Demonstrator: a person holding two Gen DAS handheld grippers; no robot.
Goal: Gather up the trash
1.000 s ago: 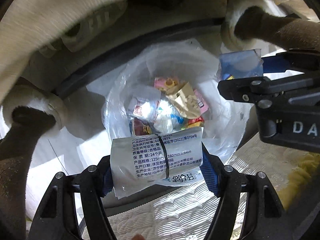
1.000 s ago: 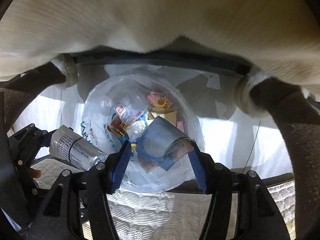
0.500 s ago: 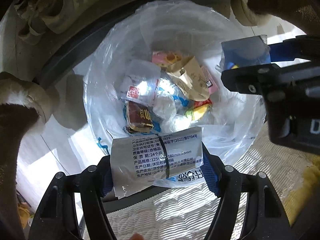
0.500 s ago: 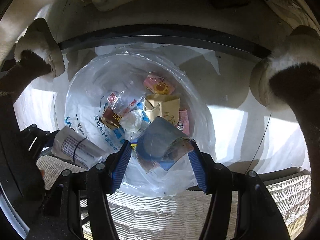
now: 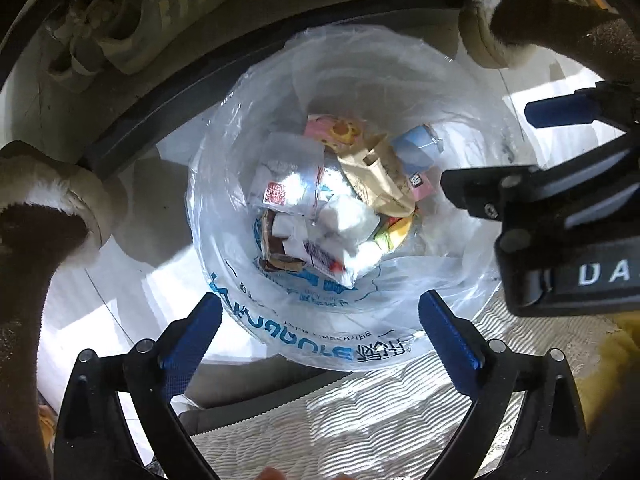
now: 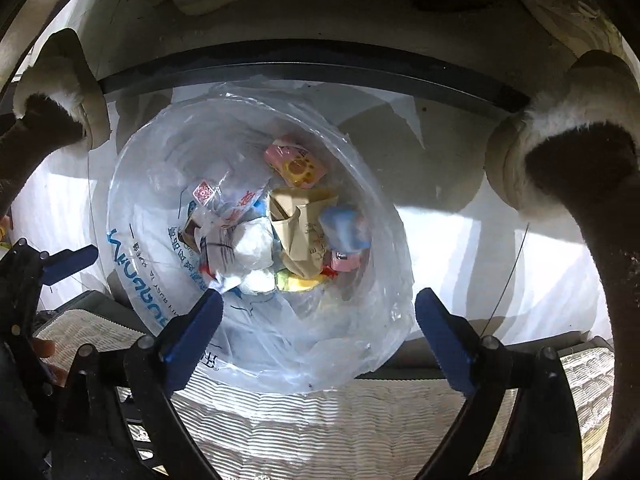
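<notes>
In the left wrist view, the left gripper [image 5: 320,330] sits at the bottom of the frame with its blue-padded jaws opening and nothing between them, above a round bin lined with a thin, crinkly clear plastic bag [image 5: 460,128] printed in blue, where the trash, a glossy white printed sachet [image 5: 320,258], a creased tan paper carton [image 5: 378,178] and a pale blue wrapper [image 5: 416,148], lies at frame centre. In the right wrist view, the right gripper [image 6: 318,326] is likewise opening and empty over the same bag, the blue wrapper right of centre beside a pink and yellow packet [image 6: 296,162]. The release looks best finished by keeping both sets of fingers spread and lifting straight clear, so no pad snags the flimsy liner.
</notes>
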